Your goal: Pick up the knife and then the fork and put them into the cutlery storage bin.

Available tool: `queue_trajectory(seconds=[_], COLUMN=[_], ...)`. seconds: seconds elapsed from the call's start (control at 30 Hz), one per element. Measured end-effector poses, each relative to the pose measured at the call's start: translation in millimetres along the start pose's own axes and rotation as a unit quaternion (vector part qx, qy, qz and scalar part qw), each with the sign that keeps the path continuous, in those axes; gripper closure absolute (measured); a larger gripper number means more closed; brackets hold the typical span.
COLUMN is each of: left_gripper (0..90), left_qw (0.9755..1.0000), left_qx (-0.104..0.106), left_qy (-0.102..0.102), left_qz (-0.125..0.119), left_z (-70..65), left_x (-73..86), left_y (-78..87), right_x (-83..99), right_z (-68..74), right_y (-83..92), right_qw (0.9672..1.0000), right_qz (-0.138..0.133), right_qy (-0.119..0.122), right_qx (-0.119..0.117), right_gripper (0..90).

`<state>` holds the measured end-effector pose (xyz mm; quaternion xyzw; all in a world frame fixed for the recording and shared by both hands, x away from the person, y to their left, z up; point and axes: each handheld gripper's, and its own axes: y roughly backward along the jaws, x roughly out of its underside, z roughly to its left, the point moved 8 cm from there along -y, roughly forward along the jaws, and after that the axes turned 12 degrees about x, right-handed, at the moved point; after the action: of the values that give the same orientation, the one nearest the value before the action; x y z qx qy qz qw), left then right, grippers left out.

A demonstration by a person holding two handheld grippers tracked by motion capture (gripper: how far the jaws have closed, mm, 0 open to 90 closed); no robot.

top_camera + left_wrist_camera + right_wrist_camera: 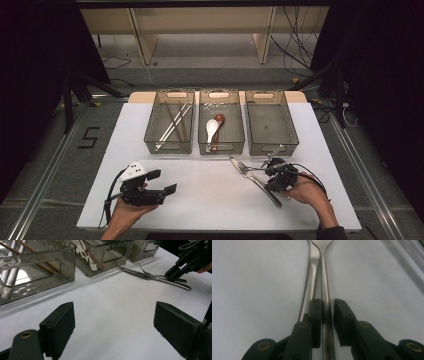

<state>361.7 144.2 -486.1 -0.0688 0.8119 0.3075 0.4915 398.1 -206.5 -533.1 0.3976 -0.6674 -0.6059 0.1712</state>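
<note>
Right gripper (270, 167) low over the white bench (210, 200), front right, held in a hand (312, 192). In the right gripper view jaws straddling the handle of a metal fork (325, 285); left pad against the handle, right pad with a thin gap showing, so narrowed around it but firm pinch not confirmed. Fork flat on the bench, touching and partly crossing a second metal utensil (310, 282) lying alongside, just in front of the right bin (271, 122). Both utensils seen from the left gripper view too, with the far gripper's tips at the handles.

Left gripper (162, 182) front left, clear of the bench surface, jaws released and spread wide, nothing between them.

Three smoky plastic bins in a row at the back: left bin (170, 145) with chopsticks (175, 122), middle bin (221, 145) with a white spoon (212, 128) and a brown spoon (218, 125).
</note>
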Motion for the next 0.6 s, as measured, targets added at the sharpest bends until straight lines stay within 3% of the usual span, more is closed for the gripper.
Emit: queue_trajectory(seconds=[0.6], left_gripper=[17.2], left_qw=[1.0000], left_qx=[-0.002], left_qy=[-0.002], left_qz=[-0.003], left_z=[0.2], left_x=[-0.4], left_y=[0.2], right_x=[-3.3], right_z=[2.9], right_y=[2.7], right_qw=[1.0000], right_qz=[0.005], right_qy=[0.001], right_qx=[0.006], right_gripper=[82.8])
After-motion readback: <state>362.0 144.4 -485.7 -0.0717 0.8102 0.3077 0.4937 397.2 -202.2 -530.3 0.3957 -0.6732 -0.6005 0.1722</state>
